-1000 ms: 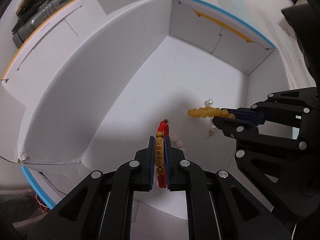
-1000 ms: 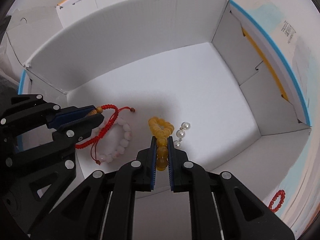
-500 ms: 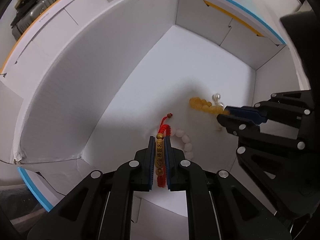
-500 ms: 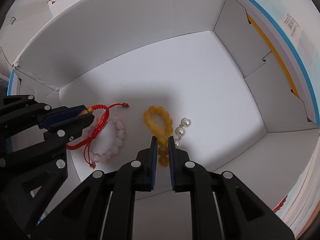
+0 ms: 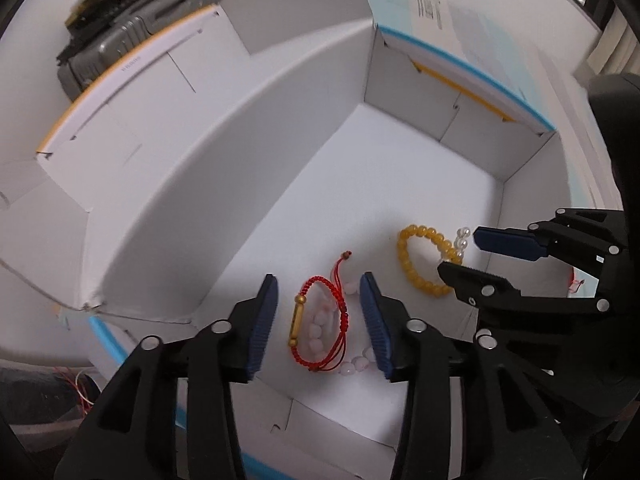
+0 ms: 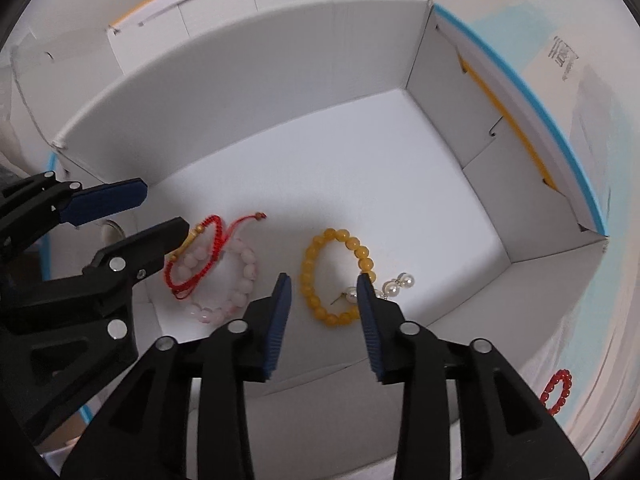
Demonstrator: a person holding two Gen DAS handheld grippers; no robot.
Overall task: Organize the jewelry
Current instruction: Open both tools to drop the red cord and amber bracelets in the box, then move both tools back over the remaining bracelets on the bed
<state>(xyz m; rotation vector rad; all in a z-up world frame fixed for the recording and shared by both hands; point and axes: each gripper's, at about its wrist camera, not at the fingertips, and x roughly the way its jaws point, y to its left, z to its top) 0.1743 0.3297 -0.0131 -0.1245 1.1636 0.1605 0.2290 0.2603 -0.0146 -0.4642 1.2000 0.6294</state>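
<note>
**Both grippers letting go over the box floor**

I am looking down into a white cardboard box (image 5: 192,184) through both wrist cameras. My left gripper (image 5: 318,308) is hanging with its jaws parted, having just been opening, and nothing is pressed between the pads; the red cord bracelet (image 5: 320,320) with its gold tube bead is lying on the box floor below them, overlapping a pale pink bead bracelet (image 6: 240,280). Both are sitting near the box's near-left corner. Further right, my right gripper (image 6: 324,300) is likewise hanging open after just releasing, and the yellow bead bracelet (image 6: 320,272) is resting flat beneath it, near the near wall. Pearl earrings (image 6: 394,286) are lying just beside that bracelet. Outside the box, off its right wall, a small red bead bracelet (image 6: 557,392) is lying on a surface there.
</note>
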